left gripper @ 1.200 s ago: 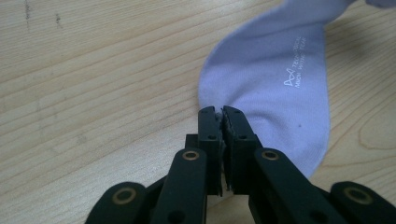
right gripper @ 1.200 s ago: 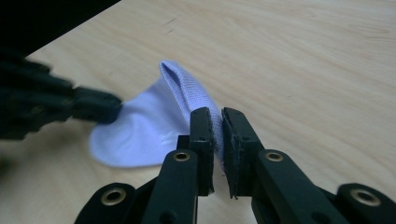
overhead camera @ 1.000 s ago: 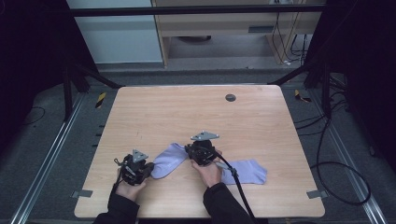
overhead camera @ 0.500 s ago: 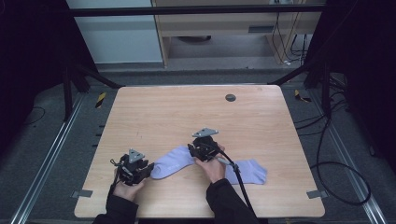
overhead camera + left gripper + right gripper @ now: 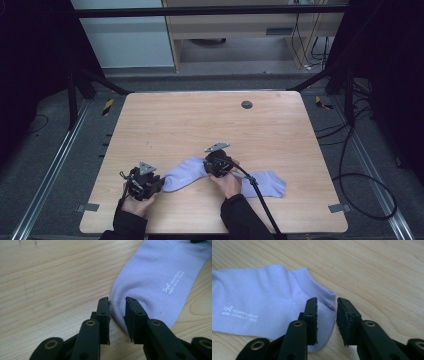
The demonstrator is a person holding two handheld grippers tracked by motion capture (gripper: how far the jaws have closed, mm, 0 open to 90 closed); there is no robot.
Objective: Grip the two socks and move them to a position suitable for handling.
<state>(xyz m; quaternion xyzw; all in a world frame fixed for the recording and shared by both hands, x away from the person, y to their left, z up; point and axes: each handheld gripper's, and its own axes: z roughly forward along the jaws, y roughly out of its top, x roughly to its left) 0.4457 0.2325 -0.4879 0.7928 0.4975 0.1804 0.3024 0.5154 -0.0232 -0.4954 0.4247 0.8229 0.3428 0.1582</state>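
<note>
Sock (image 5: pixel 187 172) flat on worktop (image 5: pixel 200 125), lying near its front edge; a second sock (image 5: pixel 267 182) just right of the first, partly under the right hand. Both lilac.

Left gripper (image 5: pixel 150 184) at the first sock's left end. Left gripper view: jaws part open with a narrow gap, straddling the sock's edge (image 5: pixel 117 312), nothing clamped yet. Right gripper (image 5: pixel 216 165) at the same sock's right end. Right gripper view: jaws likewise part open, sock's rounded end (image 5: pixel 327 315) lying in the gap, not pinched.

Step judged: approach done at both ends, grasp pending. Next move likely calls for lowering slightly and closing both pairs of jaws on the fabric edges, catching cloth and not bare wood; thin knit lies flat, so lower jaw may need to slide under the hem. Risk: pinching one layer only.

View differences: high view gives layout of both socks and both hands, but jaw gap unreadable there. Gripper views give jaw opening, ribbing, and white printed lettering (image 5: pixel 173 282) on the sock, too small to see from above.
</note>
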